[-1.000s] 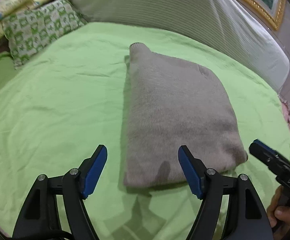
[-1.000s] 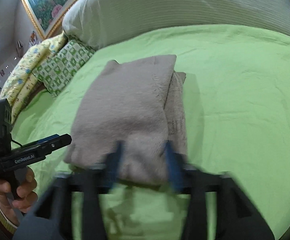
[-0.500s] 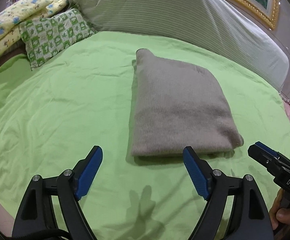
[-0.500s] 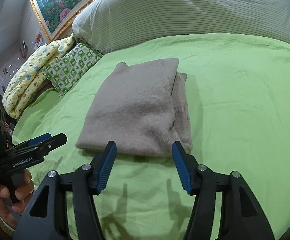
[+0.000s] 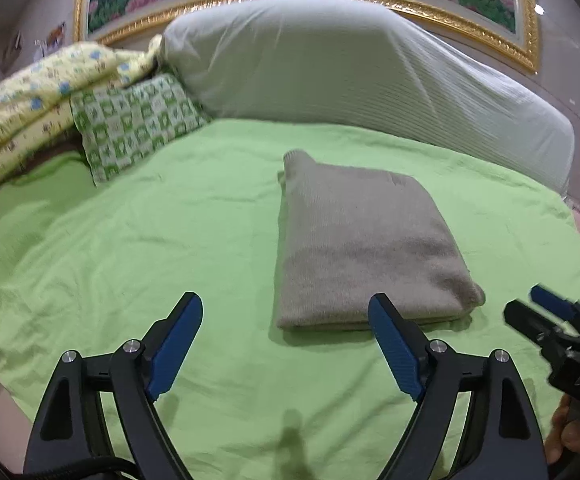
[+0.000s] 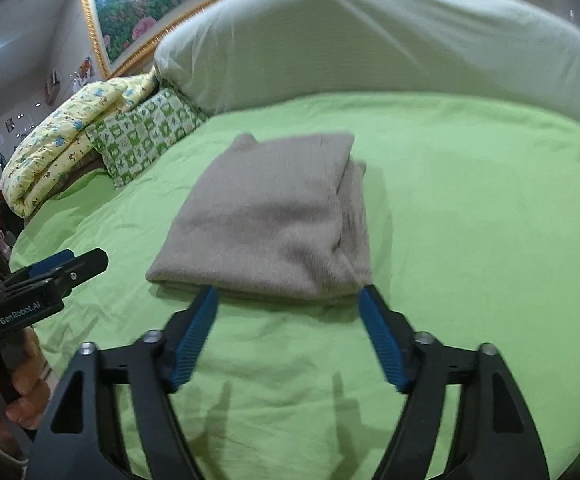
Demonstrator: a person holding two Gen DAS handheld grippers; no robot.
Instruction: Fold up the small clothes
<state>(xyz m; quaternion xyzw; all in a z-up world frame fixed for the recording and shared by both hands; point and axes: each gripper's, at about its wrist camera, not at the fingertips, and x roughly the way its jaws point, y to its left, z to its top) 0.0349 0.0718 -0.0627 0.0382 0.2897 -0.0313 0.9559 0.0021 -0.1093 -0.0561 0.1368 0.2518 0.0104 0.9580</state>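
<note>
on the green bed sheet, toward the middle of the bed, lies the grey sweater, folded into a flat rectangle with a narrow ribbed end pointing to 12 o'clock. in my right wrist view its layered folds show along the 3 o'clock edge. my left gripper hangs just short of the sweater's near edge, spread wide and holding nothing, its right blue pad overlapping that edge in the view. my right gripper is also spread wide and empty, its blue tips at the sweater's near corners; whether they touch i cannot tell. a green checked pillow sits at 10 o'clock, a yellow printed quilt beside it, a long pale bolster at 12 o'clock.
</note>
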